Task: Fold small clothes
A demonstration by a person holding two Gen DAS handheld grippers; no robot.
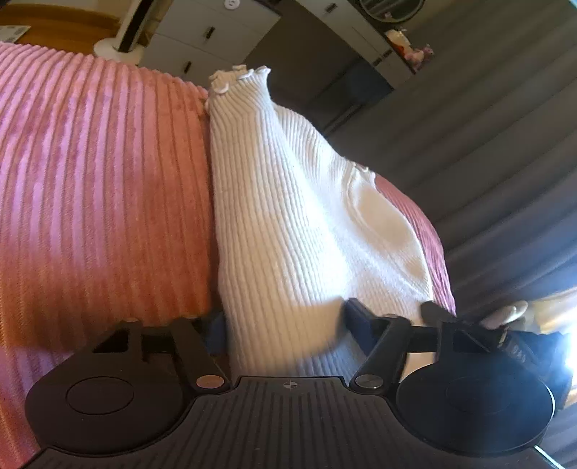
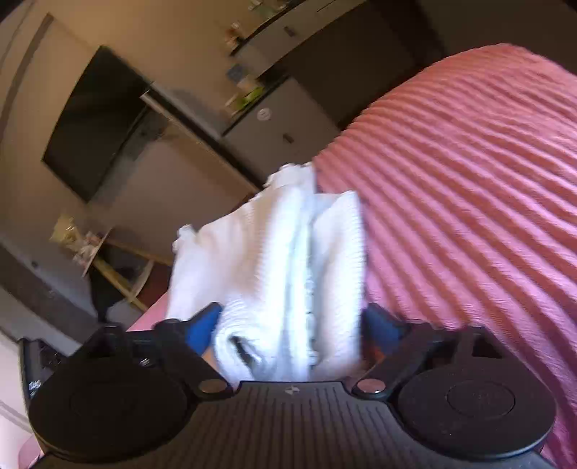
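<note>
1. A white ribbed garment (image 1: 288,216) with a frilled edge was seen lying on a pink ribbed bedspread (image 1: 101,180), near the bed's edge.
2. The left claw (image 1: 285,321) was held low over the garment's near end, its jaws spread to either side of the cloth; whether the pads pressed on the fabric could not be told.
3. In the right wrist view, the garment (image 2: 274,259) was bunched into lengthwise folds, with the bedspread (image 2: 468,216) to its right.
4. The right claw (image 2: 292,324) was released, the folded cloth lying between its blue pads (image 2: 202,324) without being pinched.
5. Cabinets (image 1: 202,32) and a dark screen (image 2: 93,119) were visible in the background.
</note>
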